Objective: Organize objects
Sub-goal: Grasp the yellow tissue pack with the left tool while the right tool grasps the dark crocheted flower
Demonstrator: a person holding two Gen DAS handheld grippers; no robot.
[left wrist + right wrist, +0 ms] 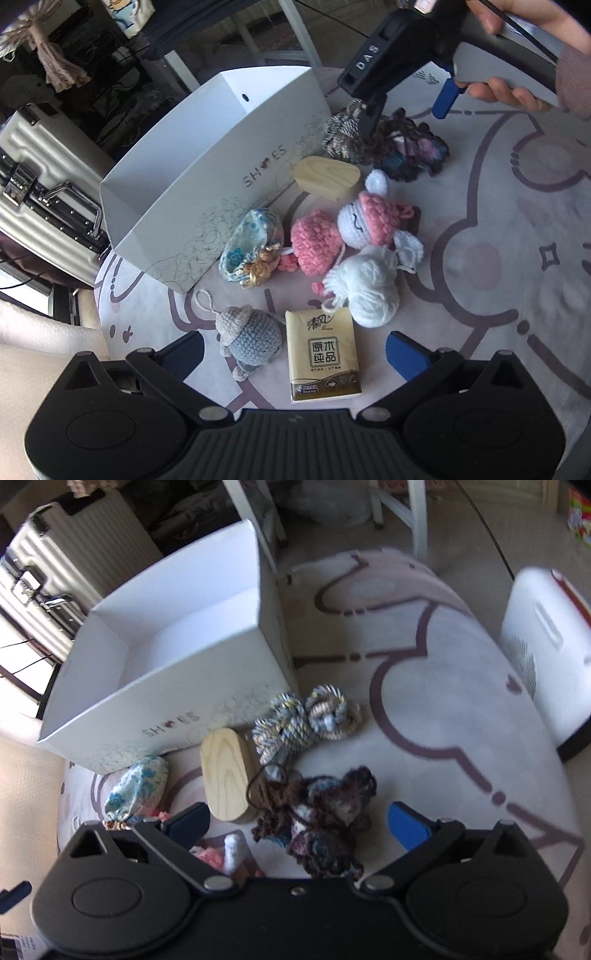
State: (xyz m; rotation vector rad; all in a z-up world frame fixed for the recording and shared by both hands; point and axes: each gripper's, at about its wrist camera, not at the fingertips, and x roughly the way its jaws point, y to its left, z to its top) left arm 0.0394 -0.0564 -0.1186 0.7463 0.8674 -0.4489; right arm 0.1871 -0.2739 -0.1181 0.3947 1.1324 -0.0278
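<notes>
An empty white shoe box stands on the rug; it also shows in the right wrist view. Beside it lie a wooden block, a grey twisted yarn bundle, dark multicoloured yarn, a floral pouch, a pink and white crochet doll, a white yarn ball, a grey-blue crochet doll and a tissue pack. My left gripper is open above the tissue pack and the grey-blue doll. My right gripper is open above the dark yarn, next to the wooden block.
A silver suitcase stands behind the box. A white appliance stands at the rug's right edge. White furniture legs stand beyond the rug. The right-hand gripper body and hand hang over the yarn in the left wrist view.
</notes>
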